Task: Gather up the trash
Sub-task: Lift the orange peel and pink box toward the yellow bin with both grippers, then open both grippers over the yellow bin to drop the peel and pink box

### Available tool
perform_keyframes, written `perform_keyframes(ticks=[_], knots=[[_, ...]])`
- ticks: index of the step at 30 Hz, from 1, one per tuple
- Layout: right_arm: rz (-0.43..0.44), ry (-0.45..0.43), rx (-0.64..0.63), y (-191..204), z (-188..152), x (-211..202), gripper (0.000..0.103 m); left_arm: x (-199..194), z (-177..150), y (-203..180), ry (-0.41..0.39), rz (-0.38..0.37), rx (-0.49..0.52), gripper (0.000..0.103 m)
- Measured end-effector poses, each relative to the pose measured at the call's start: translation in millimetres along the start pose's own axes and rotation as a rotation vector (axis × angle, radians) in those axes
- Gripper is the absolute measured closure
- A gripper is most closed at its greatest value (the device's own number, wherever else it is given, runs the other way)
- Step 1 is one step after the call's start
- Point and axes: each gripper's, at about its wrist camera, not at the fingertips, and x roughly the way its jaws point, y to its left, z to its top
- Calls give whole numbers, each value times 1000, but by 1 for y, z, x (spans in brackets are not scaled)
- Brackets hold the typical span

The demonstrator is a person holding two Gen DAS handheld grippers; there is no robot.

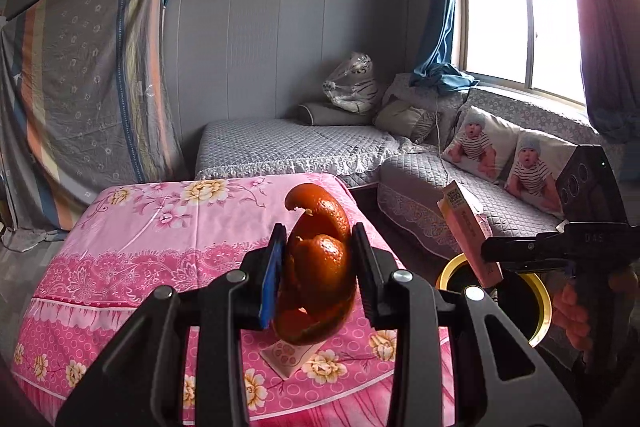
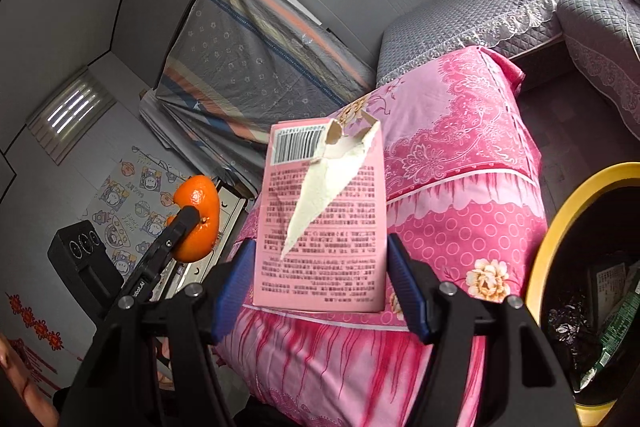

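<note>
Two pieces of trash are in hand. Nearest, the left gripper [image 1: 320, 267] is clamped partway on a curl of orange peel [image 1: 318, 267] above the pink tablecloth [image 1: 140, 227]. To its right, the right gripper [image 2: 320, 287] pinches a torn pink carton [image 2: 320, 227], jaws fairly wide. Farther right sits the yellow-rimmed bin [image 2: 552, 227], already holding wrappers. I judge it best to bring each piece fully over the rim before letting go.
</note>
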Motion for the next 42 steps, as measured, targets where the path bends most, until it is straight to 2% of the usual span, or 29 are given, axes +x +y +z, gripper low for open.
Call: perform_keyframes(ticks=[15, 28, 36, 42], knots=[[-167, -162, 149, -82, -11, -80, 41, 44, 5, -98, 18, -211, 111, 71], [-336, -236, 235, -133, -30, -109, 41, 76, -7, -158, 61, -356, 196, 71], [-456, -247, 302, -165, -40, -113, 41, 117, -30, -189, 136, -398, 251, 70], [-525, -250, 335, -178, -48, -116, 41, 156, -52, -207, 246, -431, 267, 70]])
